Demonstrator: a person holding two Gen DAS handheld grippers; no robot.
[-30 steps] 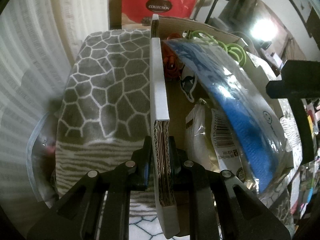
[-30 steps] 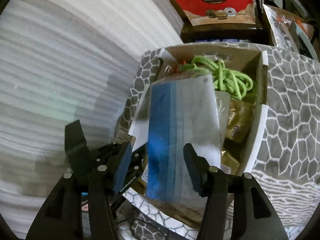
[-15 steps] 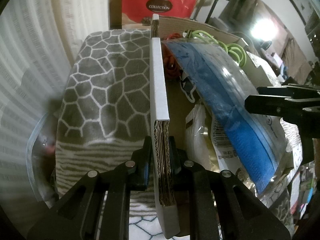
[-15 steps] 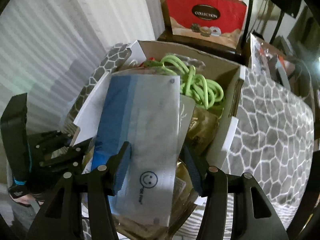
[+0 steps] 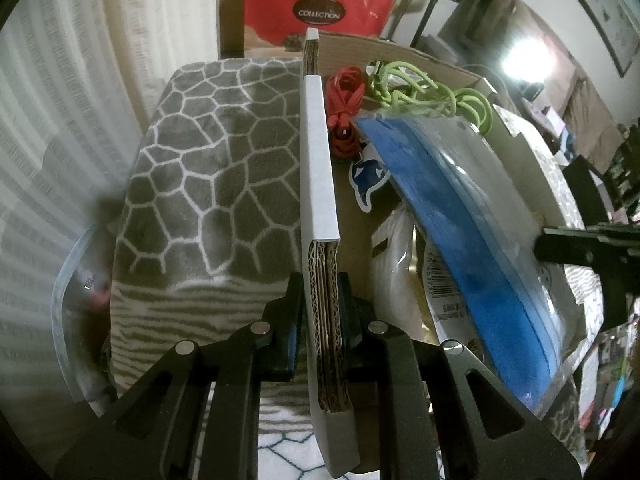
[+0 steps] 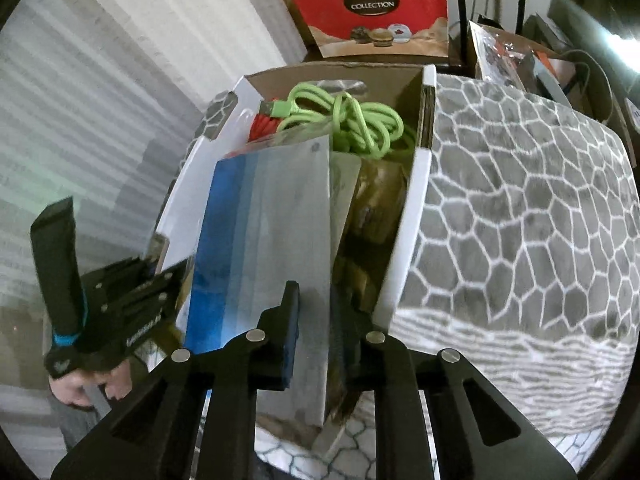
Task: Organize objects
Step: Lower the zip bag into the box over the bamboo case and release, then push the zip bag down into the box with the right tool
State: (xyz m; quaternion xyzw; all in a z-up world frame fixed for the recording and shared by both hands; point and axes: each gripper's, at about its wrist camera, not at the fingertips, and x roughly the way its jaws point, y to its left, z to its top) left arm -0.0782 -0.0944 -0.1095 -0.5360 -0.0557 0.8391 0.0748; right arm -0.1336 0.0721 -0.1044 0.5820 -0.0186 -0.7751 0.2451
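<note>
Grey honeycomb-pattern fleece blanket [image 6: 520, 208] under cardboard box [image 5: 320, 168]; L gripper [image 5: 320, 312] clamps corrugated box wall; R gripper [image 6: 314, 320] pinches glossy blue-clear plastic bag [image 6: 260, 232].

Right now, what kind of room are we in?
Probably a cluttered room at home, maybe a storage corner: a cardboard box full of cables and packets sits on a grey patterned blanket, with a red gift bag behind.
</note>
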